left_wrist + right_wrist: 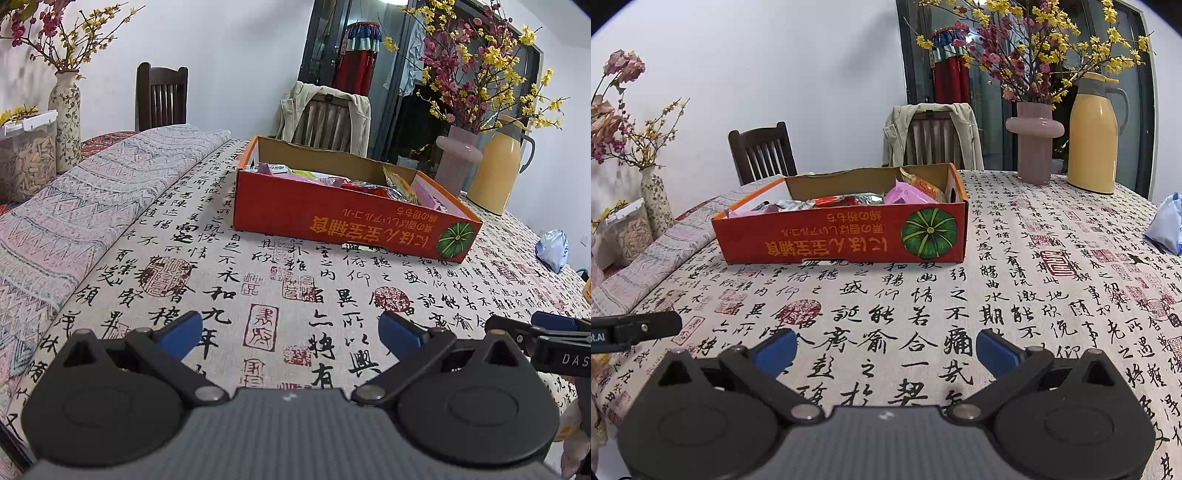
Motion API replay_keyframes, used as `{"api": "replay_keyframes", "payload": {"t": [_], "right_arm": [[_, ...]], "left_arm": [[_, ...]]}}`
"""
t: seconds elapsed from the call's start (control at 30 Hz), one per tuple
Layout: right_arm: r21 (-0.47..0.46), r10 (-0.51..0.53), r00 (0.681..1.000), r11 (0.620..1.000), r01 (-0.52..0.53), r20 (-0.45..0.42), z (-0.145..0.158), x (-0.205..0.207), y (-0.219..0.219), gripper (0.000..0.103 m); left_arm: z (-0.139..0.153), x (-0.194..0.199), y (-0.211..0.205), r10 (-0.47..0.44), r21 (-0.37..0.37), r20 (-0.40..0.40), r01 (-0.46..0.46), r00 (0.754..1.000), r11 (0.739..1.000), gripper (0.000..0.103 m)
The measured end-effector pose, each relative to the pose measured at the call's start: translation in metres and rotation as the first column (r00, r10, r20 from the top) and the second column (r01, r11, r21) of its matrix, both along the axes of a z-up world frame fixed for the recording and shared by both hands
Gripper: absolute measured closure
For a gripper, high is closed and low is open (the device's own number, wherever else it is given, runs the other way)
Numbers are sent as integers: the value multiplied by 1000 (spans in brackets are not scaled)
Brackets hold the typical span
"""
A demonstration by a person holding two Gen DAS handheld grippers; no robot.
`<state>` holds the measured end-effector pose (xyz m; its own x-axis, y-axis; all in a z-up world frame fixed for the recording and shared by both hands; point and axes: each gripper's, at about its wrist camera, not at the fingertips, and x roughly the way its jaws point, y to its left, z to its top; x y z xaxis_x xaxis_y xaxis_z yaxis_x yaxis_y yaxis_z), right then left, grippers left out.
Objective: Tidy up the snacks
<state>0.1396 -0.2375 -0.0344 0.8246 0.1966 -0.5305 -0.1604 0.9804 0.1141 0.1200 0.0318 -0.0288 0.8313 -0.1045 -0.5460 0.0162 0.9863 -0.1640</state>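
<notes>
Calligraphy-print tablecloth (1015, 280) covers table. Red cardboard box (842, 236) sits at 12 o'clock from right gripper (886, 349), snack packets (908, 194) piled inside. Left gripper (290, 328) sees box at 1 o'clock. Both grippers spread wide, empty, above cloth. Yellow thermos (1095, 136) and pink vase (1034, 142) at 1 o'clock, beyond box.
</notes>
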Motion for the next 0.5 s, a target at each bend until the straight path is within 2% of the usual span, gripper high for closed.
{"api": "replay_keyframes", "payload": {"t": [0.5], "right_arm": [[0,0,1000,1000,0,2,1,0,-1,0]], "left_arm": [[2,-2,0,-2,-4,12,2,1000,1000,0]]}}
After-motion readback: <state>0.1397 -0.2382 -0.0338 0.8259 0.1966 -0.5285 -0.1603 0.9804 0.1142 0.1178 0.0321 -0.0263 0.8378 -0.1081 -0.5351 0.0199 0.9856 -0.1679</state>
